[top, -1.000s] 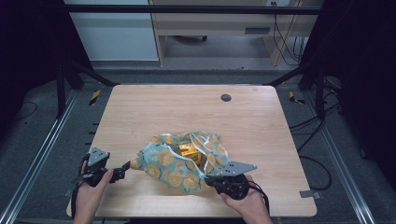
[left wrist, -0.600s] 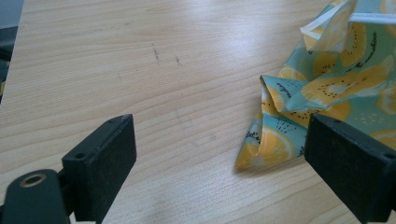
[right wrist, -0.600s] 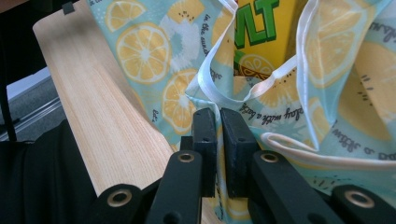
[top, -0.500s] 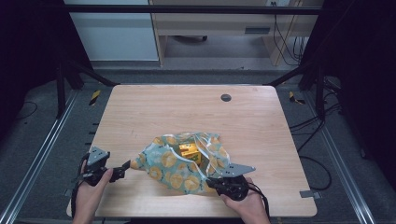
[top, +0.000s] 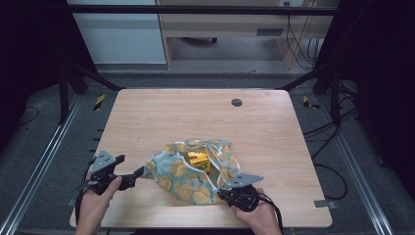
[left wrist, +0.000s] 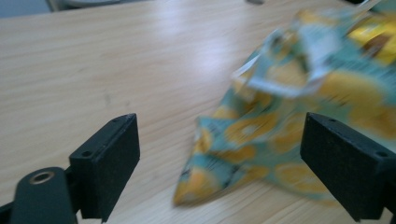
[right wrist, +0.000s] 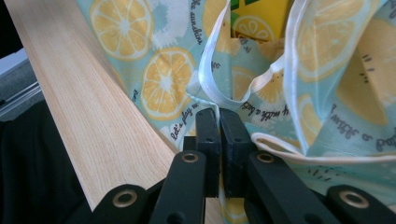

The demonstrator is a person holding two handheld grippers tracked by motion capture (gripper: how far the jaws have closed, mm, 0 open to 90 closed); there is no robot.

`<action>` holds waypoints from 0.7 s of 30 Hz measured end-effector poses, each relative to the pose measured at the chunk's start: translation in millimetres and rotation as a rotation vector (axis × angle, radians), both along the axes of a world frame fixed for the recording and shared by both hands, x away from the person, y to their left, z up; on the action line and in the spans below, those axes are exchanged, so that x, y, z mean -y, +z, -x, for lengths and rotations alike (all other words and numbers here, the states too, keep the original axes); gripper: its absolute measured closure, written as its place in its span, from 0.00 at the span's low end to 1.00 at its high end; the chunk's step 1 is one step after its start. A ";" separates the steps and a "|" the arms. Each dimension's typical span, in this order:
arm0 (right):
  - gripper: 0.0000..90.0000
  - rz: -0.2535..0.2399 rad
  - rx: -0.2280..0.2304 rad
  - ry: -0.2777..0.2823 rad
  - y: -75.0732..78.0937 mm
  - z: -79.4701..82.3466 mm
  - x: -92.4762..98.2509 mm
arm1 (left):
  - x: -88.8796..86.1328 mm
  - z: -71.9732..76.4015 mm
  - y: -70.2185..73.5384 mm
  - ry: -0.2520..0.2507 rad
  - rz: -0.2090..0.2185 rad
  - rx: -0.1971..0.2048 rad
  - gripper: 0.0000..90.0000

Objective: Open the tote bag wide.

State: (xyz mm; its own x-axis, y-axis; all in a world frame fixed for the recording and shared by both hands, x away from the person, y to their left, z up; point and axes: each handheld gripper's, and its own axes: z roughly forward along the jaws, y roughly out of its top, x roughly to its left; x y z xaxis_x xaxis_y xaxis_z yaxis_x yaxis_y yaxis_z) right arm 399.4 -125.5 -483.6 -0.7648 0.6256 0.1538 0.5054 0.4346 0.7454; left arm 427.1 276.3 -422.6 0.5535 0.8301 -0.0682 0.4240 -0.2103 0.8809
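Lemon-print bag [top: 193,171] on near worktop [top: 161,122], right gripper [right wrist: 219,122] fingers pinched on its near edge, left gripper [left wrist: 219,154] fingers wide around its left corner, not touching.

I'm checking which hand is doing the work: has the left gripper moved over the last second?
Cannot tell: the left gripper sits by the table's near-left edge as before, jaws open at the bag's corner.

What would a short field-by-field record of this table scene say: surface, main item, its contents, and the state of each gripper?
Surface: wooden table
Main item: lemon-print bag, lying near the front edge
Contents: yellow packet showing at its mouth
Left gripper: jaws open, bag corner between them, not pressed
Right gripper: jaws shut on the bag's edge by the white drawstring
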 end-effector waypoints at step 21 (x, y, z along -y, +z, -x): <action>0.97 -0.003 0.032 0.032 6.3 8.9 -0.9 | 95.2 -65.2 33.7 -0.180 -0.240 -0.084 0.28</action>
State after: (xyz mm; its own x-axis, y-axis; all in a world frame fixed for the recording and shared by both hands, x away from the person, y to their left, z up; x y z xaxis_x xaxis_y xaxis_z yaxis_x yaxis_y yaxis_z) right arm 390.5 -124.6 -477.3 -0.7891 0.6002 0.1306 0.4668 0.4478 0.7626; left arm 492.3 181.1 -388.9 0.6940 0.7170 0.0659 0.4304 -0.4865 0.7603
